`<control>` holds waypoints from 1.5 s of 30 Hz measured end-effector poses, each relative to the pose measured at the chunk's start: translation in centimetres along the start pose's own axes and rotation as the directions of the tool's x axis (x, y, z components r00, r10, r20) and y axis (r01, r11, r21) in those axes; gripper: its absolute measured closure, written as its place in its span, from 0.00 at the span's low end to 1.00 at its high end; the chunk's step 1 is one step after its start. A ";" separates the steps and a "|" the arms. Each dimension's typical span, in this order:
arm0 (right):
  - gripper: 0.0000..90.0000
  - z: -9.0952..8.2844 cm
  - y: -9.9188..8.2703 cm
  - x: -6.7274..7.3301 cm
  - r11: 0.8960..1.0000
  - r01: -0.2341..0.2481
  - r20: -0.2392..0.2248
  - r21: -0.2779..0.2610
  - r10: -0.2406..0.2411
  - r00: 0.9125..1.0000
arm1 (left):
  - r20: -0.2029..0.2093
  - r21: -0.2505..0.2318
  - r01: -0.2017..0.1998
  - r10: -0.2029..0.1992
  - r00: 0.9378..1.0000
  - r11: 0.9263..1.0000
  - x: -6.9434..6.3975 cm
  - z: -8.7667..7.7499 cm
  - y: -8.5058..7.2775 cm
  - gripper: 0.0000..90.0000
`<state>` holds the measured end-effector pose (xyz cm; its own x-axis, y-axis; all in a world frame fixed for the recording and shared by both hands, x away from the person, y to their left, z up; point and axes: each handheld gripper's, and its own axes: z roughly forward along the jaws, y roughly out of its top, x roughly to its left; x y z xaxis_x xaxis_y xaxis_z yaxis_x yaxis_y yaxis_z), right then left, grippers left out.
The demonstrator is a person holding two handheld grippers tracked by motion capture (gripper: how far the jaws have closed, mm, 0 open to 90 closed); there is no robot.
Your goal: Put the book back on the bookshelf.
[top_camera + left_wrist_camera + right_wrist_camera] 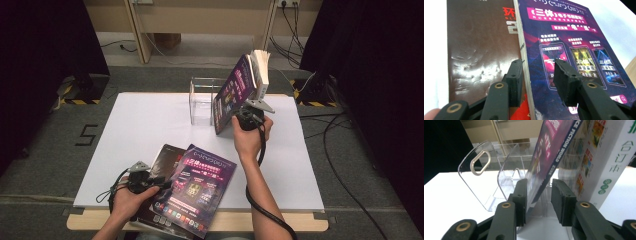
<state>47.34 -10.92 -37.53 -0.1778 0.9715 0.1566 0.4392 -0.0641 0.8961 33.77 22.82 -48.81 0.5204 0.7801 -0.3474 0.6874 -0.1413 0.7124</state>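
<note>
Right claw [538,200] apart around the leaning purple magazine [549,152], seemingly not gripping; left claw [537,80] apart over the purple booklet [574,50].

A white rectangular tabletop [140,130] with a pale wooden front edge carries a clear acrylic book rack [201,100] at its far middle. At the near edge lie two magazines: a purple glossy magazine [200,187] overlapping a dark brown glossy magazine [162,159] to its left. A thick white-spined bound volume [260,75] stands at the rack's right side.
</note>
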 end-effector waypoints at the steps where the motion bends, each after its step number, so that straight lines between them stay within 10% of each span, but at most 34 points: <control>1: 0.74 -0.1 0.0 0.0 1.000 -0.002 -0.001 0.002 0.002 1.000 | -0.001 0.001 -0.001 0.001 1.000 1.000 0.0 0.0 0.0 0.65; 22: 0.73 -1.5 -2.4 -1.0 0.991 -0.033 -0.056 0.127 0.040 0.998 | -0.011 0.010 0.017 -0.016 1.000 1.000 0.2 0.0 0.0 0.62; 45: 0.72 -1.8 -6.6 -2.1 0.950 -0.042 -0.100 0.309 0.076 0.992 | 0.005 0.029 0.027 -0.027 1.000 0.999 0.3 0.3 -0.2 0.62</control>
<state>43.18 -12.93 -43.04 -0.2311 0.9362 0.2648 0.6968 -0.0307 0.7166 33.97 22.86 -49.24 0.5038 0.7807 -0.3698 0.7159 -0.1377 0.6845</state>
